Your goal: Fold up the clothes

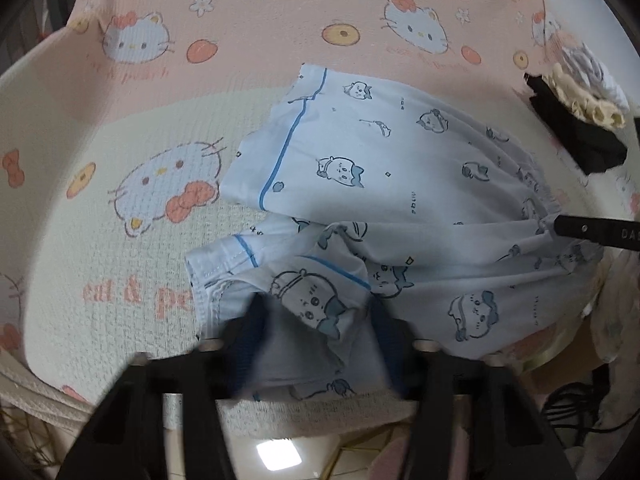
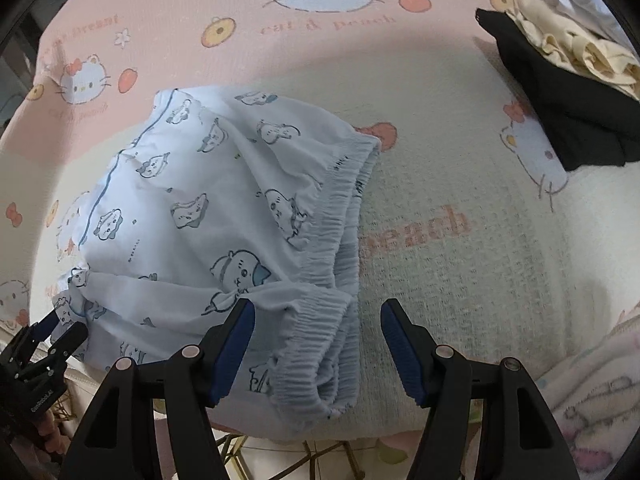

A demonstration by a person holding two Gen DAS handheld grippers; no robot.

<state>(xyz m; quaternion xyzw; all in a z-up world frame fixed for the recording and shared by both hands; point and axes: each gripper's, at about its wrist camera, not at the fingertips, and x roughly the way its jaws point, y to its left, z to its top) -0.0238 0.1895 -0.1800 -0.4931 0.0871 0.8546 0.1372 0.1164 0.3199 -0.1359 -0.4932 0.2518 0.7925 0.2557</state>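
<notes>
Left hand-held gripper stands wide around the shorts hem; right hand-held gripper stands wide around the waistband.

1. In the right wrist view, the bare blanket from 12 to 4 o'clock of the shorts lies open for a pass.
2. A stack of dark and cream clothes blocks the far corner at 1 o'clock.
3. The shorts fill the middle; their waistband lies between the spread fingers of the right tool.
4. At 8 o'clock the left tool crowds the near hem.
5. In the left wrist view, blanket from 9 to 12 o'clock is free.
</notes>
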